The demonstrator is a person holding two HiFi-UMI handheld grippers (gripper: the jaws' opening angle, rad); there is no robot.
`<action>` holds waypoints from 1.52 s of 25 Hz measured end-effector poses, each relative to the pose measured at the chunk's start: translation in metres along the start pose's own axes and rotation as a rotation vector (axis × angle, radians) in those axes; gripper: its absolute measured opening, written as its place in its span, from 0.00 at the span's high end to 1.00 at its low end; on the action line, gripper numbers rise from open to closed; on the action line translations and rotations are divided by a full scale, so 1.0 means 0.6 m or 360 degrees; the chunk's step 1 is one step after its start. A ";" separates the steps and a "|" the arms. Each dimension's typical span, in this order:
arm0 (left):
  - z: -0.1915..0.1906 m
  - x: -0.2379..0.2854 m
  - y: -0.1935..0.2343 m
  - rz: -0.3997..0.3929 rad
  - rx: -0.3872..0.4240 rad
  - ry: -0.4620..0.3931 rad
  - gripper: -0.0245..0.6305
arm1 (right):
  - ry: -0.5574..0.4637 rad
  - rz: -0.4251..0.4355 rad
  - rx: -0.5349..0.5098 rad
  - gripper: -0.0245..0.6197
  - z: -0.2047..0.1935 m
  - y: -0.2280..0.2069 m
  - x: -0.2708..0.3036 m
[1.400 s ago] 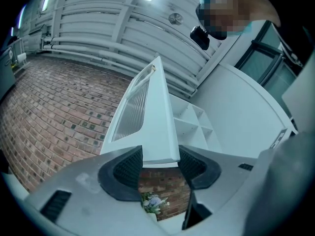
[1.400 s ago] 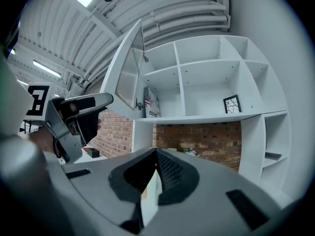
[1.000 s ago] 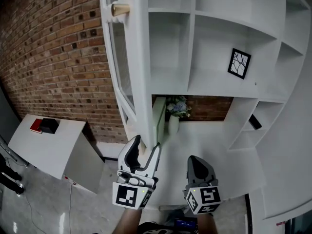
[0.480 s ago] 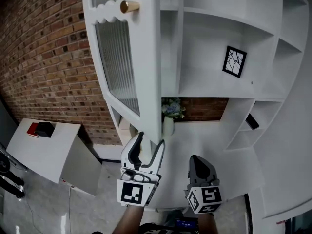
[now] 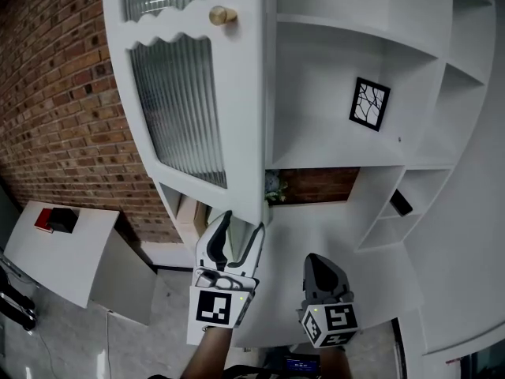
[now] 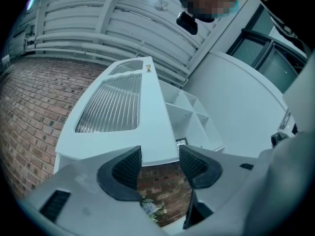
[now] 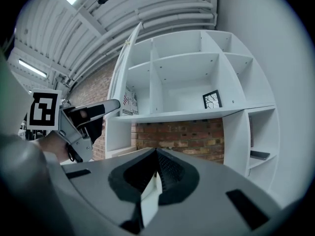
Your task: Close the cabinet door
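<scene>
Brick wall (image 5: 63,117) on the left, big white shelf unit (image 5: 347,46) filling the rest, that's the backdrop.

Starting at my left gripper (image 5: 241,229): jaws are spread, and its own camera shows the bottom edge of the cabinet door (image 5: 205,93) sitting right between the two pads. I can't tell if either pad is actually pressing on it, so I'd call it straddling the edge, not clamping it. Right gripper (image 5: 317,260) hangs just to the right and nearer me, jaws pressed together with nothing in them, doing nothing.

Outward from there: the door rises from the left gripper, ribbed glass panel (image 5: 177,109) in the middle, brass knob (image 5: 222,15) up near its right edge. From the right gripper view it stands out at an angle from the shelf unit, so it isn't shut. Behind its lower corner there's a bit of flowers (image 5: 272,186) in the brick-backed nook, and a framed picture (image 5: 369,103) on a shelf further right.

My read: we're mid-swing on the closing step. Next move calls for nudging that bottom edge toward the far side until the door sits flush, then getting the far jaw out before it gets pinched against the frame.
</scene>
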State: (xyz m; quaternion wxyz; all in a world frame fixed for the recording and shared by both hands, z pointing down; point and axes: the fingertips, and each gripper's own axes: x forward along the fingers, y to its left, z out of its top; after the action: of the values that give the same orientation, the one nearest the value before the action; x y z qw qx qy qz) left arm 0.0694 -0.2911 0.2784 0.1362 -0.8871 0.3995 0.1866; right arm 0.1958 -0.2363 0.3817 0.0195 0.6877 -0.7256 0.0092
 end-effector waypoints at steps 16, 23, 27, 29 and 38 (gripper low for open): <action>-0.028 0.069 0.028 0.0038 -0.0073 -0.0112 0.73 | 0.0045 -0.0008 -0.0007 0.95 -0.017 -0.054 0.046; -0.037 0.091 0.035 0.0084 -0.0061 -0.0125 0.76 | 0.0072 -0.0023 0.0001 0.95 -0.026 -0.077 0.054; -0.050 0.099 0.045 0.0112 -0.0064 -0.0114 0.77 | 0.0086 -0.0030 0.0022 0.95 -0.037 -0.088 0.058; -0.051 0.102 0.046 0.0130 -0.0043 -0.0124 0.78 | 0.0086 -0.0033 0.0042 0.95 -0.039 -0.095 0.059; -0.059 0.121 0.056 0.0163 -0.0042 -0.0136 0.82 | 0.0095 -0.0039 0.0049 0.95 -0.045 -0.112 0.063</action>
State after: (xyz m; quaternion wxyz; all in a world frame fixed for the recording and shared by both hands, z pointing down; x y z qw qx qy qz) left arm 0.0961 -0.3743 0.2747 0.1316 -0.8585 0.4357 0.2362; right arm 0.2615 -0.2767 0.4090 0.0307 0.6962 -0.7160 0.0406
